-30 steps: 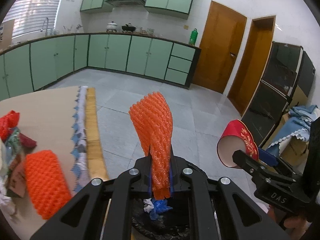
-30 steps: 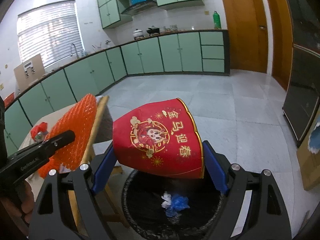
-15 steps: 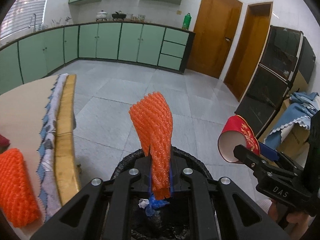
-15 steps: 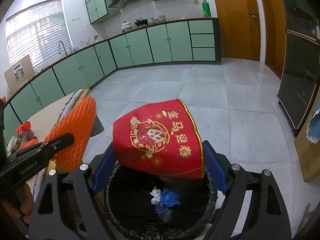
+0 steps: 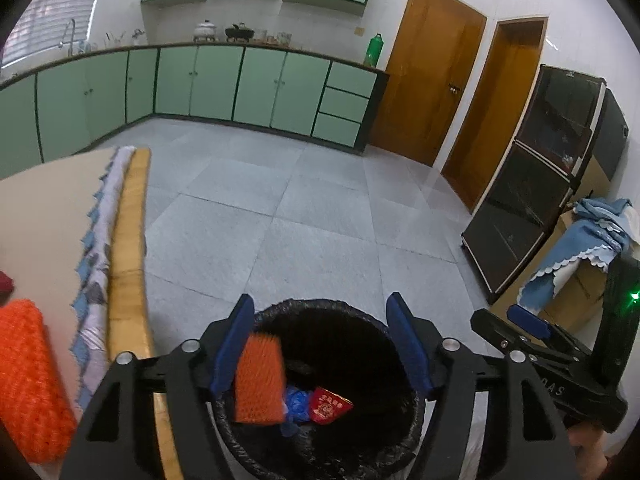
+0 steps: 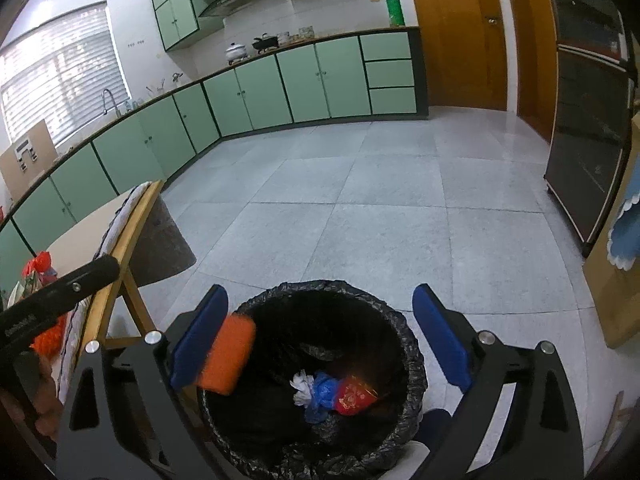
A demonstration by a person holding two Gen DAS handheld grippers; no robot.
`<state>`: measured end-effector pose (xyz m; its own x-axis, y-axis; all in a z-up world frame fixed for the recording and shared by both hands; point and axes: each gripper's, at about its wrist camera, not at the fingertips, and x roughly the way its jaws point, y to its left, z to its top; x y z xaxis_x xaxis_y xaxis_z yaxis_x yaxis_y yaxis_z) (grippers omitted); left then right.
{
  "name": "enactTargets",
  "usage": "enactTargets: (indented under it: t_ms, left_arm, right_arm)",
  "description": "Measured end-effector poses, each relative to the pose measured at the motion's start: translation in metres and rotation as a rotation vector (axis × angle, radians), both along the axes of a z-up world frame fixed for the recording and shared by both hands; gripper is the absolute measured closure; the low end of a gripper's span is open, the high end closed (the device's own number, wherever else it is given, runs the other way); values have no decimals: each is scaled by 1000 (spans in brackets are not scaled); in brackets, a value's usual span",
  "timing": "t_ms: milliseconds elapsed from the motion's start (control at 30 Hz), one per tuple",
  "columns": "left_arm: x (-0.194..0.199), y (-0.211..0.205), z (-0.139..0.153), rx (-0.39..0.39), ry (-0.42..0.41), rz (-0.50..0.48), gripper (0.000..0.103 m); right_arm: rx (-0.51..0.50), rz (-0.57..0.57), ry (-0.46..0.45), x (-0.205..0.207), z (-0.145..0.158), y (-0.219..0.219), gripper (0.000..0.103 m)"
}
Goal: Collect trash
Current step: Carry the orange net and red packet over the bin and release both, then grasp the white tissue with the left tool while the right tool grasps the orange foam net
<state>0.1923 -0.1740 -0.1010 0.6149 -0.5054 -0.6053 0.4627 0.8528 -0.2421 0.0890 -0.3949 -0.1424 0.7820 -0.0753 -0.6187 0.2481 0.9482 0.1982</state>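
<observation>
A black-lined trash bin [image 5: 320, 308] stands on the floor under both grippers; it also shows in the right wrist view [image 6: 400, 332]. My left gripper [image 5: 320, 344] is open above it. An orange foam net [image 5: 258, 384] is falling into the bin; it also shows in the right wrist view [image 6: 226, 354]. My right gripper [image 6: 320, 336] is open above the bin. The red paper cup [image 6: 354, 396] lies at the bin's bottom, next to blue and white scraps [image 6: 316, 392]; the cup also shows in the left wrist view [image 5: 330, 410].
A table [image 5: 48, 216] with a wooden edge and patterned cloth is at left, with another orange foam net [image 5: 28, 380] on it. More trash [image 6: 38, 268] lies on the table. A black cabinet [image 5: 536, 184] and cloth-covered box [image 5: 580, 264] stand at right.
Both grippers opened over the bin. The orange foam net left the left gripper and is dropping in. The red cup left the right gripper and now lies in the bin.
</observation>
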Motion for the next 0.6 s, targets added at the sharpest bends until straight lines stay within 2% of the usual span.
enactTargets:
  t_ms: [133,267,600]
  left_arm:
    - [-9,20,18,1,-50,47,25]
    - [-27,52,39,25,-119,123,21]
    - [-63,160,65,85,-190,355,20]
  right_arm:
    - [-2,-9,-26,-4,11,7,9]
    - [-6,14,-62,-7,25,24,7]
    - [33,151,-118,4,49,103,7]
